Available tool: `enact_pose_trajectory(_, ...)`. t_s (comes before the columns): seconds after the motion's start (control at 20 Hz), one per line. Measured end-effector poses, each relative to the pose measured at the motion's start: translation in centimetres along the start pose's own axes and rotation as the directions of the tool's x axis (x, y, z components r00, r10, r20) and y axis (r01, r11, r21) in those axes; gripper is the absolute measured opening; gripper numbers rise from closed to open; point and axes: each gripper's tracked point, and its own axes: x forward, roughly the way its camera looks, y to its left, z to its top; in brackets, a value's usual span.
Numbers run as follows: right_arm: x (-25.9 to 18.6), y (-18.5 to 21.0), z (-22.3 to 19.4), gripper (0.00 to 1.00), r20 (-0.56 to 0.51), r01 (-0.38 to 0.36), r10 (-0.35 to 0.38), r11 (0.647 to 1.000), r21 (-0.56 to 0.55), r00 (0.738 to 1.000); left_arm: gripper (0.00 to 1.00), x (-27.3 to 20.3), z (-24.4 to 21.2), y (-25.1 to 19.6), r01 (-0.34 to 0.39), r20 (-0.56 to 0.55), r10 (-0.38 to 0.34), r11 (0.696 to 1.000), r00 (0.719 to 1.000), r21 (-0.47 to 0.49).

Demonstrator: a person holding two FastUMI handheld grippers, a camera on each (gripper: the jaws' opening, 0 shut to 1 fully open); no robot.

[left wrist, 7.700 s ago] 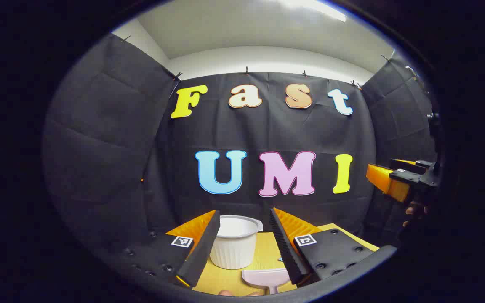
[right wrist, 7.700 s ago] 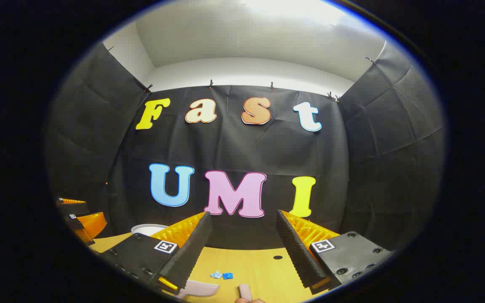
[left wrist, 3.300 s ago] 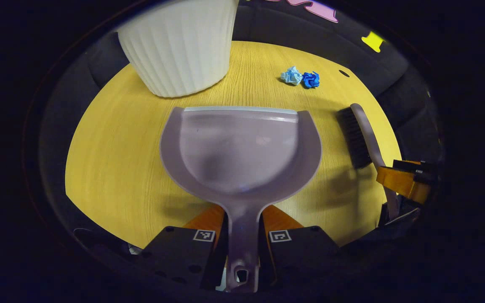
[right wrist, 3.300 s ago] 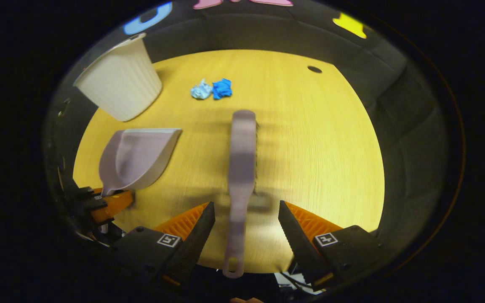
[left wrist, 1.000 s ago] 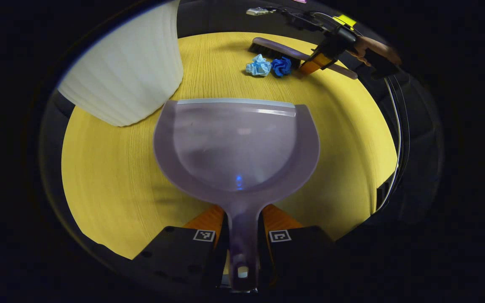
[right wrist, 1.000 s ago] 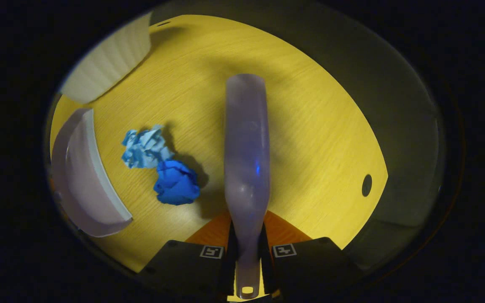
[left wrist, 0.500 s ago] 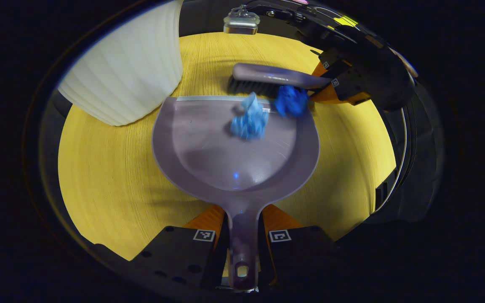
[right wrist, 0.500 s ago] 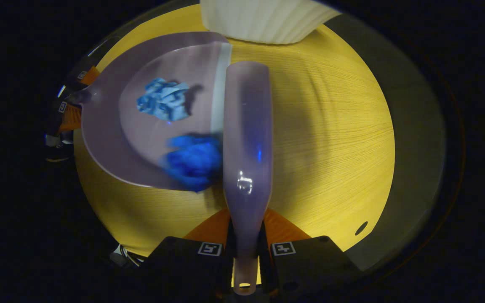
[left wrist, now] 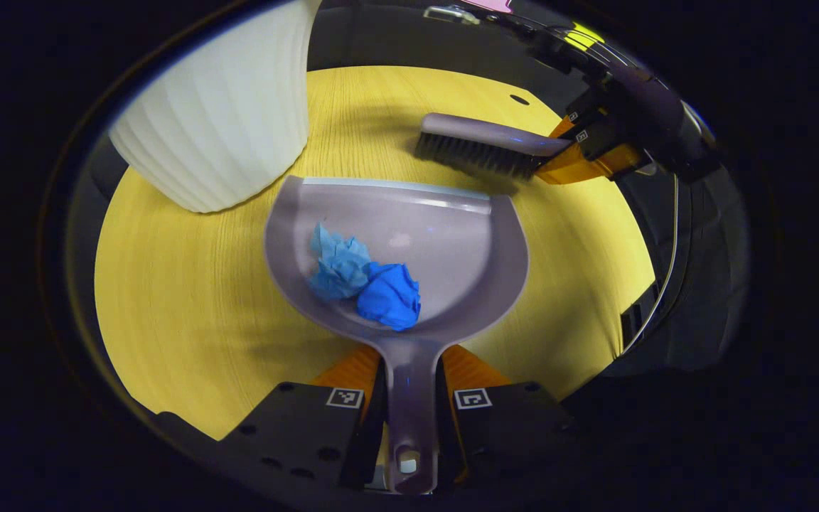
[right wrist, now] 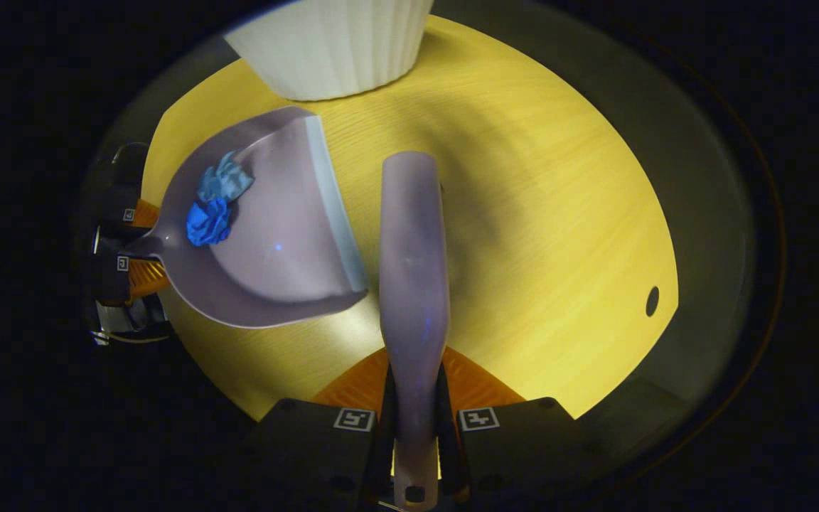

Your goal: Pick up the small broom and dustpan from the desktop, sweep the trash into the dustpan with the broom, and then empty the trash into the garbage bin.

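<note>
My left gripper [left wrist: 409,398] is shut on the handle of the pale purple dustpan [left wrist: 452,242], which rests on the yellow table. Two crumpled paper balls lie at the back of the pan, a light blue one [left wrist: 338,259] and a dark blue one [left wrist: 389,297]. My right gripper [right wrist: 415,405] is shut on the handle of the small purple broom [right wrist: 413,270]. In the left gripper view the broom [left wrist: 484,146] hangs just beyond the pan's lip, bristles down, held by the right gripper [left wrist: 580,153]. In the right gripper view the dustpan [right wrist: 274,235] lies left of the broom with both balls [right wrist: 212,206] in it.
A white ribbed garbage bin [left wrist: 217,135] stands on the table just beyond the pan's left corner, also seen as the bin [right wrist: 331,43] at the top of the right gripper view. A small dark hole [right wrist: 652,301] sits near the table's [right wrist: 559,235] edge. Cables [left wrist: 669,270] hang at the right.
The broom pushed both paper balls over the lip; they have slid to the back of the pan. The broom has since drawn away from the pan's edge.
</note>
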Motion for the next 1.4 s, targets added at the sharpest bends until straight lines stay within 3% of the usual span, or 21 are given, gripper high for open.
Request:
enact_pose_trajectory(0.4, 3.6, -1.1, -2.4, 0.29, 0.045, -0.026, 0.02, 0.988, 0.15, 0.999, 0.3, -8.9, -3.1, 1.9, 0.02, 0.167, -0.017, 1.0, 0.986, -0.014)
enact_pose_trajectory(0.7, 4.5, -1.6, -3.8, 0.29, 0.076, -0.094, 0.078, 0.969, 0.231, 0.994, 0.3, -16.7, -3.3, 1.6, -0.085, 0.333, 0.093, 0.996, 0.938, -0.04)
enact_pose_trajectory(0.9, 4.7, -1.7, -3.8, 0.29, 0.102, -0.135, 0.111, 0.952, 0.276, 0.989, 0.3, -22.3, -0.9, 1.0, -0.131, 0.404, 0.158, 0.987, 0.901, -0.095)
enact_pose_trajectory(1.1, 4.7, -1.4, -4.0, 0.29, 0.151, -0.162, 0.117, 0.926, 0.342, 0.982, 0.31, -28.0, 1.9, 4.1, -0.202, 0.44, 0.246, 0.969, 0.864, -0.146)
enact_pose_trajectory(1.3, 4.0, -0.8, -4.4, 0.29, 0.214, -0.209, 0.129, 0.889, 0.407, 0.968, 0.3, -31.7, 7.4, 9.1, -0.334, 0.427, 0.34, 0.938, 0.838, -0.091)
enact_pose_trajectory(1.4, 4.3, -0.9, -4.7, 0.29, 0.243, -0.238, 0.144, 0.874, 0.424, 0.959, 0.3, -32.1, 10.6, 10.6, -0.354, 0.409, 0.334, 0.935, 0.849, -0.029)
